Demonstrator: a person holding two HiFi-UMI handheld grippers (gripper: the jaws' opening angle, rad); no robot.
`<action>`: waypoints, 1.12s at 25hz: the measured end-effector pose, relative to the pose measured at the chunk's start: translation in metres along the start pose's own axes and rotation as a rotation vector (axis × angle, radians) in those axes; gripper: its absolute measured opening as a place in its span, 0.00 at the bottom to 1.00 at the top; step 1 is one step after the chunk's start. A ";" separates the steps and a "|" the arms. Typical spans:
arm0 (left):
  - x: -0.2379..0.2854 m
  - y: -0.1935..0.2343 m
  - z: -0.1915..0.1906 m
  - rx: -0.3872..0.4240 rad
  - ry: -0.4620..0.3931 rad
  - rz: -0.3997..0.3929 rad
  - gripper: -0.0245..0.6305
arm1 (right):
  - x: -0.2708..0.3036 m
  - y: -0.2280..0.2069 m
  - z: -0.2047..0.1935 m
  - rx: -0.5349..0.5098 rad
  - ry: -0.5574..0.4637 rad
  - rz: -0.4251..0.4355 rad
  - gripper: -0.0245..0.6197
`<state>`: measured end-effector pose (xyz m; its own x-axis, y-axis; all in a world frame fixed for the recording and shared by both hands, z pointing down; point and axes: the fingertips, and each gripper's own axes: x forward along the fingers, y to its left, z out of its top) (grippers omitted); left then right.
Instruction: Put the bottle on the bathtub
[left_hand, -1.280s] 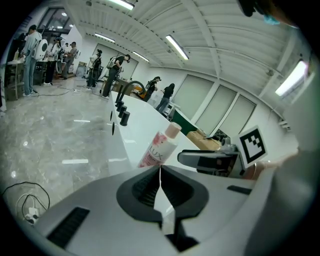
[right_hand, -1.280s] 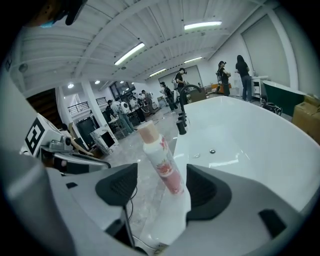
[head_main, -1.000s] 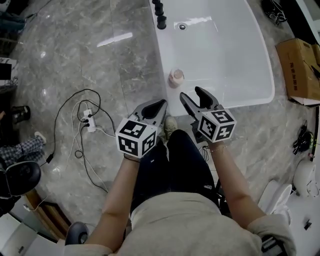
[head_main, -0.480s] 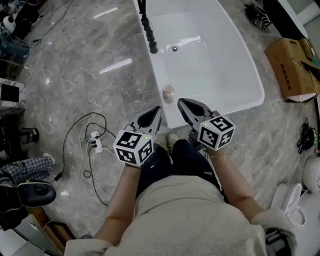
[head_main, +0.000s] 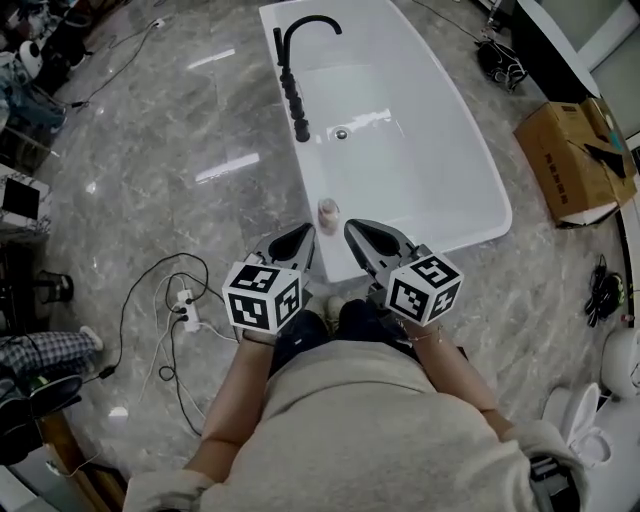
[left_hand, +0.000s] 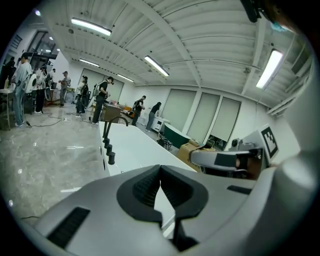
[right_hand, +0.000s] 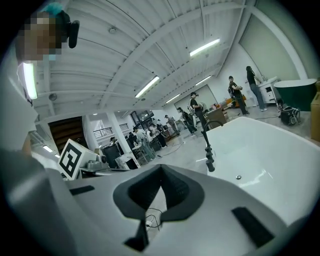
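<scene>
My left gripper (head_main: 298, 240) clenched on nothing, my right gripper (head_main: 362, 238) likewise, bottle (head_main: 327, 212) on bathtub (head_main: 430, 150) rim, 1 o'clock of left tips, 11 o'clock of right, touching neither

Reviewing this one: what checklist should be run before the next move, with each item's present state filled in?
1. Bottle stands on the bathtub rim, at its near left corner: ok.
2. Left tongs hold nothing; their tips meet in the left gripper view: ok.
3. Right tongs hold nothing; their tips meet in the right gripper view: ok.
4. Both tongs are apart from the bottle, on the near side of it: ok.
5. How firmly the bottle sits on the rim: cannot tell from the steep head view.
6. Floor at the person's left: a power strip and loose cables lie there: not ok for stepping that way.
</scene>
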<state>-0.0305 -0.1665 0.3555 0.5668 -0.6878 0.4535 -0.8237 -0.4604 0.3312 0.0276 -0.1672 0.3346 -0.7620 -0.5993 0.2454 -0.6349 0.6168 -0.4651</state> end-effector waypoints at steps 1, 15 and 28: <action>-0.001 -0.001 0.001 0.002 0.000 -0.003 0.05 | 0.000 0.004 0.003 -0.006 -0.003 0.011 0.04; 0.001 -0.005 -0.001 0.011 0.007 0.045 0.05 | 0.012 0.020 0.010 -0.089 0.009 0.045 0.04; -0.002 0.001 -0.017 -0.020 0.006 0.067 0.05 | 0.009 0.014 -0.004 -0.041 0.022 0.056 0.04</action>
<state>-0.0322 -0.1564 0.3695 0.5105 -0.7131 0.4805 -0.8593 -0.4019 0.3164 0.0113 -0.1625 0.3340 -0.7987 -0.5523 0.2388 -0.5957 0.6699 -0.4432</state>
